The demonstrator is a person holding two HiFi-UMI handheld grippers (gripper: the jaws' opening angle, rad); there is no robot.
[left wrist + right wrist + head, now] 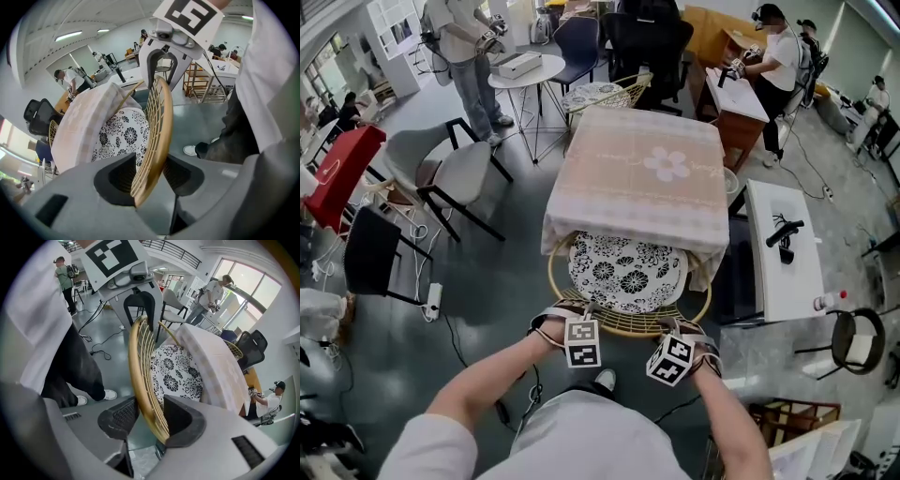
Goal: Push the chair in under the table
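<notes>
A rattan chair (623, 328) with a black-and-white flowered cushion (628, 272) stands with its seat partly under the table (637, 178), which has a pink flower-print cloth. Both grippers sit at the chair's curved back rim, near me. The left gripper (570, 314) is open with the rim (157, 136) passing between its jaws, clear of the right-hand pad. The right gripper (680, 328) is also open; the rim (138, 366) leans on the right-hand pad, with a gap to the other. Each gripper shows in the other's view, straddling the same rim.
Grey chairs (441, 169) and a black chair (375, 253) stand at the left, with a power strip (431, 300) and cables on the floor. A white low table (783, 253) stands close at the right. People work at a round table (525, 70) and a desk (736, 94) farther back.
</notes>
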